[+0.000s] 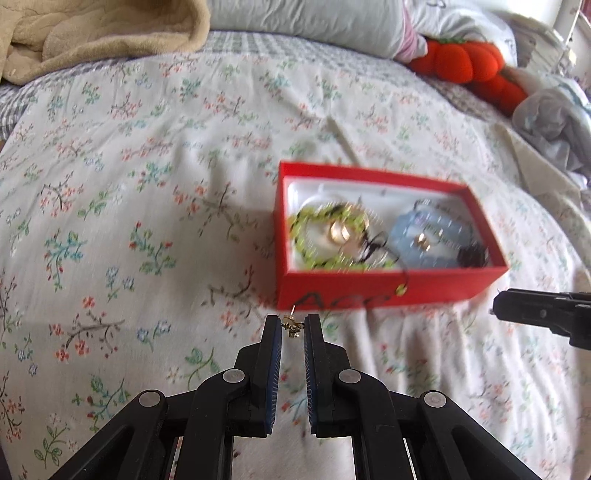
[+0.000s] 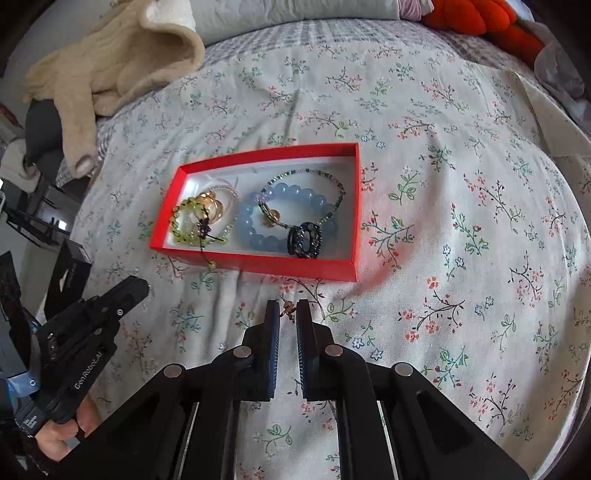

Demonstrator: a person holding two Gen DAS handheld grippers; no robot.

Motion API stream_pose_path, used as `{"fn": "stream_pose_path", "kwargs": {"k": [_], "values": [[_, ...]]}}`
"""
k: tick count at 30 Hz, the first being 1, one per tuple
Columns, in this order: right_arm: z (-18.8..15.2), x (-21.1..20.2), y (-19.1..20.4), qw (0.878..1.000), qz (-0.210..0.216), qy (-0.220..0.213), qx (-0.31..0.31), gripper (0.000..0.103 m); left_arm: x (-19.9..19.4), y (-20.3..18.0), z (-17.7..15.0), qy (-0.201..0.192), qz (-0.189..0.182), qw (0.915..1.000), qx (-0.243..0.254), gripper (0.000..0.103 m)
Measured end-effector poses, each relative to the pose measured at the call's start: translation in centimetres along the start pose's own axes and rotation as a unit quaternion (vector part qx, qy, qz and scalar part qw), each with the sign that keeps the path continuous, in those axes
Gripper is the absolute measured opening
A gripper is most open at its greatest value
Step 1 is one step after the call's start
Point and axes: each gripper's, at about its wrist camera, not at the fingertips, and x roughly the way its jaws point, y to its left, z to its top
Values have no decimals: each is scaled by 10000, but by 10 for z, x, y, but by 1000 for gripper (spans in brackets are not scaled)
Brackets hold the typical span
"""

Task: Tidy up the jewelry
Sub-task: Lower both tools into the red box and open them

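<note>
We pinch an earring (image 1: 291,325) in the left jaws and a stud (image 2: 288,309) in the right; the box (image 2: 354,206) lies just ahead, right gripper (image 2: 287,314) nearer.

The box (image 2: 255,264) lies on the bedspread (image 2: 443,166), bracelets (image 2: 280,214) inside (blanket (image 2: 110,66) and pillow (image 2: 295,14) behind).

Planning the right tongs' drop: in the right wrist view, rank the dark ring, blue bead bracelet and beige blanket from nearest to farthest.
From the right tongs:
1. Dark ring, box's near right corner.
2. Blue bead bracelet, just behind, box's right half.
3. Beige blanket, far left, beyond the box.
</note>
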Motion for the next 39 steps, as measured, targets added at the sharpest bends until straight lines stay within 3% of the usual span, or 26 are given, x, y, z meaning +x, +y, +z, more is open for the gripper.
{"fn": "stream_pose_path", "kwargs": {"k": [13,25,26,28,30,32,34,39], "values": [[34,-22,-6,9970,87,-681,369,10,19,-21,33,-329,-251,9988,-273,7],[50,-4,-21,9961,169,-598,626,10,37,-30,43,-369,-159,9990,-191,9],[50,-3,-21,9961,194,-587,623,11,37,-31,44,-354,-130,9992,-157,14],[51,-2,-21,9948,440,-646,649,12,36,-33,44,-354,-49,9993,-115,47],[54,-1,-21,9952,527,-571,601,14,31,-34,43,-456,30,9989,-83,54],[54,-1,-20,9959,474,-570,514,25,25,-35,42,-468,62,9989,-38,57],[52,-6,-22,9960,371,-600,542,36,19,-37,39,-485,118,9987,30,68],[41,-23,-23,9960,318,-689,462,46,1,-39,28,-603,349,9973,225,84]]}}
